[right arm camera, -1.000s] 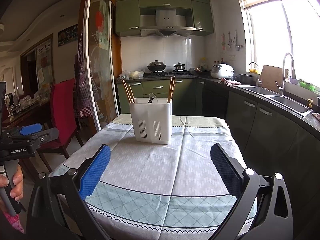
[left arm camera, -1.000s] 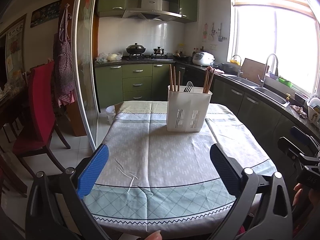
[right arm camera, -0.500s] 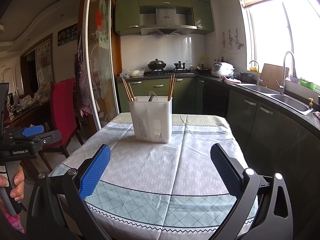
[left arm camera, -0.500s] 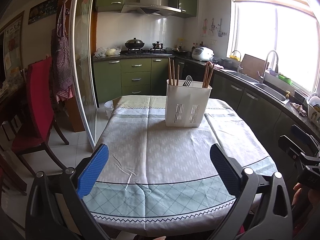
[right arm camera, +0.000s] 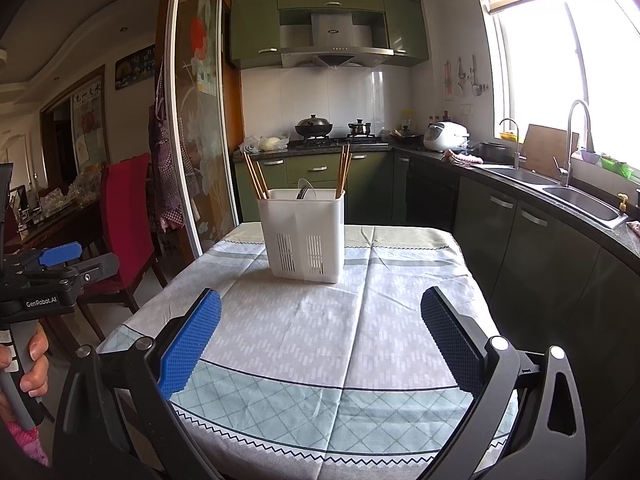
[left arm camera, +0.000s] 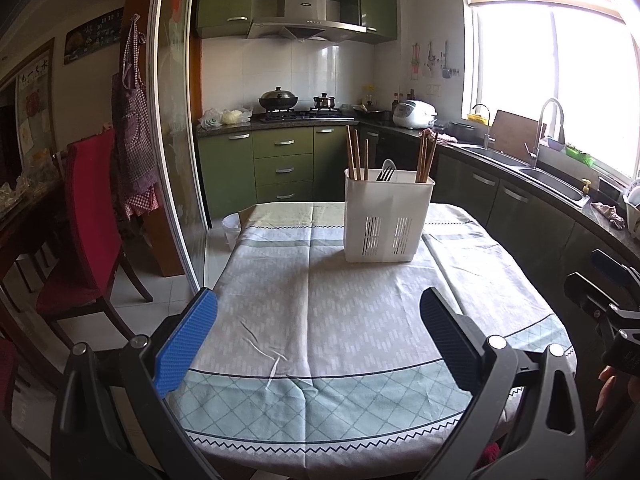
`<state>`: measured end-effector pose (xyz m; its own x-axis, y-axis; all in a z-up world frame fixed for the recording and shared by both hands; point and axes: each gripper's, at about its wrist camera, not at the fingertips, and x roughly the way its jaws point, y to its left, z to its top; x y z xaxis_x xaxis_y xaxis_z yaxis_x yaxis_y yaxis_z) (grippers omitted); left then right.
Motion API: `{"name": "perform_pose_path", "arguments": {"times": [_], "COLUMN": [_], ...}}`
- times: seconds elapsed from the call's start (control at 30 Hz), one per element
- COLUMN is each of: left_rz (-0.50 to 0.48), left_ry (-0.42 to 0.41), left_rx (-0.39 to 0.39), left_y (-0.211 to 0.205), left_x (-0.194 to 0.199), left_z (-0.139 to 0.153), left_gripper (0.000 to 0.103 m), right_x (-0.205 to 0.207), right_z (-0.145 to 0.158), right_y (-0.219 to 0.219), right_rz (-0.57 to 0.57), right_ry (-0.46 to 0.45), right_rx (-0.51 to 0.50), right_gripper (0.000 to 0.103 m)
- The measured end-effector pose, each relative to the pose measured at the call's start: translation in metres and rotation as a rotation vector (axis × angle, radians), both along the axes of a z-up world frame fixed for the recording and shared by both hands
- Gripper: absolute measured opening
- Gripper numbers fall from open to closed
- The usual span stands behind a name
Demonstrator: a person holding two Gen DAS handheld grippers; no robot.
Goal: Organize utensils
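Observation:
A white slotted utensil holder [left arm camera: 387, 220] stands upright on the table's far half; it also shows in the right wrist view [right arm camera: 303, 235]. Wooden chopsticks [left arm camera: 356, 154] stick out of its left end, more chopsticks [left arm camera: 425, 159] out of its right end, and a fork and spoon [left arm camera: 386, 171] out of the middle. My left gripper [left arm camera: 318, 334] is open and empty over the table's near edge. My right gripper [right arm camera: 320, 336] is open and empty, also at the near edge. Both are well short of the holder.
The table carries a grey and green cloth [left arm camera: 320, 320]. A red chair [left arm camera: 86, 216] and a glass sliding door [left arm camera: 176, 140] stand to the left. Green cabinets, a stove [left arm camera: 304, 114] and a sink counter [left arm camera: 556, 176] run behind and to the right.
Both views have shifted slightly; the holder sits a little lower and nearer in the frames. Both grippers stay open and empty.

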<state>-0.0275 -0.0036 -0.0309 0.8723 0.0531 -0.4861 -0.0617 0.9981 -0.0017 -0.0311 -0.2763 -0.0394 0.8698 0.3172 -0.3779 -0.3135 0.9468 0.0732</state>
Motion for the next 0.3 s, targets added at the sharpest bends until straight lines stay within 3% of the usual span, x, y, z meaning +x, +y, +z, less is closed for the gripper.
{"name": "perform_pose_path", "arguments": {"times": [0.3], "left_rz": [-0.018], "left_ry": [0.023], "left_rx": [-0.018], "left_y": [0.0003], "left_x": [0.004], "left_z": [-0.0033], "left_gripper": [0.097], "right_x": [0.0022], "right_z": [-0.0004], "right_y": [-0.001], "right_rz": [-0.001], "right_ry": [0.007], "right_rx": [0.001], "right_gripper": [0.099]}}
